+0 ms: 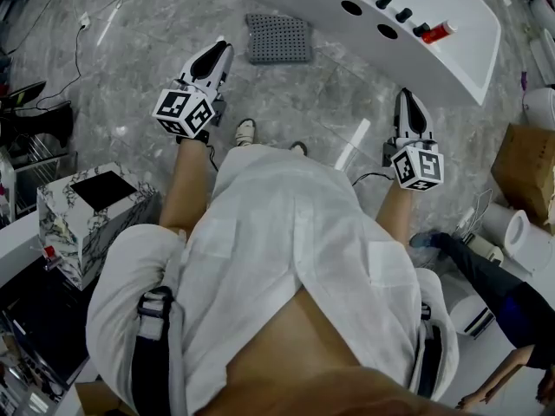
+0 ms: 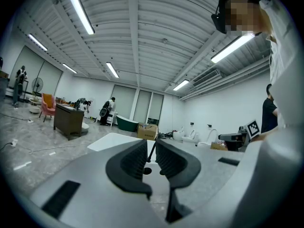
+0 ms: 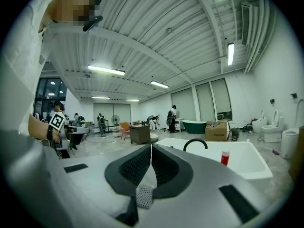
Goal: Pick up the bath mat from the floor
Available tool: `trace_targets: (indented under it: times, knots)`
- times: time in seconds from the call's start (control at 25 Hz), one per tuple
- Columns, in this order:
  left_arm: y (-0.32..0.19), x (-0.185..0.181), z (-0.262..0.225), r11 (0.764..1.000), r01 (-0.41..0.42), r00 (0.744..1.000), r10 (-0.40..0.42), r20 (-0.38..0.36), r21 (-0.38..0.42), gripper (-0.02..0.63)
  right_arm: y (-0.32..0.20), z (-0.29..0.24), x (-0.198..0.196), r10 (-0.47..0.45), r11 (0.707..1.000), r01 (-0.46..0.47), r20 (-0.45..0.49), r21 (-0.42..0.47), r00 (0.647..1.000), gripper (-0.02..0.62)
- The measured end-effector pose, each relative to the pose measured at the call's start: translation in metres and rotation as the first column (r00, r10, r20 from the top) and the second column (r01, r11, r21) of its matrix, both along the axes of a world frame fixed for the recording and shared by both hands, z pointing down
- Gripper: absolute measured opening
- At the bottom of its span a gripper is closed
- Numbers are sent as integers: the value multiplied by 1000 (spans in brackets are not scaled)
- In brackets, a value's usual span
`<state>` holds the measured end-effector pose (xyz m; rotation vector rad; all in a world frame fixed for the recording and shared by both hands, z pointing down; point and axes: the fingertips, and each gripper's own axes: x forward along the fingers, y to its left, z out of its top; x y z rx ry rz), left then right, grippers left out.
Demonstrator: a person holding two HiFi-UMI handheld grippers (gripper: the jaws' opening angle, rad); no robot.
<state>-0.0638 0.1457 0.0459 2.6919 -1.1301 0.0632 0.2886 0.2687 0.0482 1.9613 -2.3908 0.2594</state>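
Bath mat (image 1: pixel 277 38) lay flat on floor, just beside bathtub (image 1: pixel 451 68) wall, ahead of both hands, untouched. Left tongs (image 1: pixel 218 52) were pressed together, nothing between. Right tongs (image 1: pixel 406 98) were pressed together too, empty. Both pointed roughly level, well clear of mat. To do pickup well: spread one pair first, crouch, approach near free edge low, slide one jaw under, pinch edge, lift away from tub. Count: one mat, one bathtub, two tongs, one red bottle (image 1: pixel 438 31) on tub rim.
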Motion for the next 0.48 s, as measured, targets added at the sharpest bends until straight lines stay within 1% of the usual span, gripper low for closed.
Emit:
trace_targets:
  times: [0.28,0.48]
  knots:
    - [9,6,0,1000,-11,1000,11,7,-6,60,-1,3,-4,-36,999,36,17,-7,999,28]
    - [-3,-2,7,1000,-5,1000,5,16,-18,60,-25,9,-17,-74,997,75,22,-20,997,28]
